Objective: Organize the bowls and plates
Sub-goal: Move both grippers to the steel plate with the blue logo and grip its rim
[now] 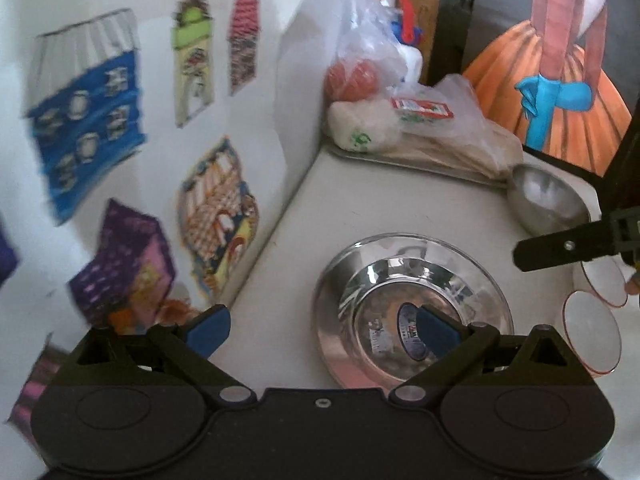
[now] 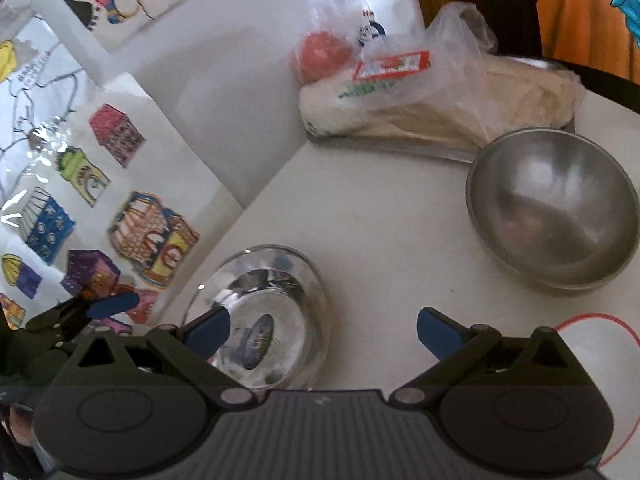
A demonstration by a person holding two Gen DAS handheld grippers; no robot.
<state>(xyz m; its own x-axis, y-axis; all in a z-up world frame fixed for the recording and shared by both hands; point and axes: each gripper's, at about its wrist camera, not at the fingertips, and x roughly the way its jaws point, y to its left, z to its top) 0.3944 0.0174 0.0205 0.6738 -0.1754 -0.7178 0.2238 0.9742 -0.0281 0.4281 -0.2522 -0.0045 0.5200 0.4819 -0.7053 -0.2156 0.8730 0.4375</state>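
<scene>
A shiny steel bowl [image 1: 412, 308] with a sticker in its bottom sits on the white table, under my open left gripper [image 1: 322, 330], whose right fingertip is over the bowl. It also shows in the right wrist view [image 2: 260, 320], just left of my open, empty right gripper [image 2: 322, 332]. A matt steel bowl [image 2: 552, 208] stands at the back right; it also shows in the left wrist view [image 1: 548, 200]. Two white red-rimmed plates [image 1: 592, 336] lie at the right; one shows in the right wrist view [image 2: 600, 344]. My right gripper's finger [image 1: 560, 248] shows in the left view.
A metal tray [image 1: 400, 158] with plastic bags of food stands at the back against the wall. A white panel with coloured house stickers [image 1: 120, 160] rises along the table's left edge. The left gripper's finger [image 2: 112, 305] shows at the left of the right view.
</scene>
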